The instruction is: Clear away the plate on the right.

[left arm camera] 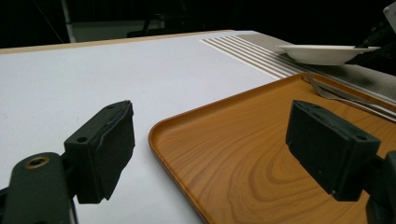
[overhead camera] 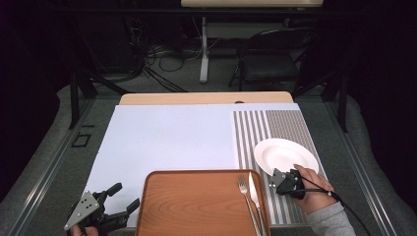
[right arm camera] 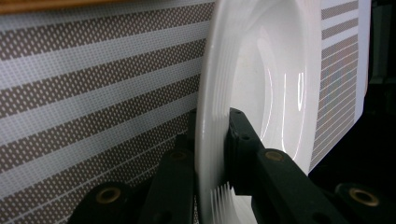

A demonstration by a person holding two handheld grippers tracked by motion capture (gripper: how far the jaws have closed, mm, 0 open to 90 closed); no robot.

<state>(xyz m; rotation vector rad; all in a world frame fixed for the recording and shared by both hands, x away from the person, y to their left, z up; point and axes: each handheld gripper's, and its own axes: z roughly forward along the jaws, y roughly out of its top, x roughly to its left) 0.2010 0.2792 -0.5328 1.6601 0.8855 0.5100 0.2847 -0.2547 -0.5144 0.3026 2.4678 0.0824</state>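
Your table [overhead camera: 162, 137] carries a striped mat [overhead camera: 275, 123] under your right gripper [overhead camera: 281, 181] and a wooden tray [overhead camera: 196, 201] between your two grippers. The plate [overhead camera: 282, 153] sits on the mat just ahead of your right gripper, its near rim pinched between the jaws, one above and one beneath. A knife [overhead camera: 254, 194] and fork [overhead camera: 245, 189] lie on the tray, just left of that gripper. Your left gripper [overhead camera: 123, 196] rests left of the tray, jaws spread, gripping nothing.
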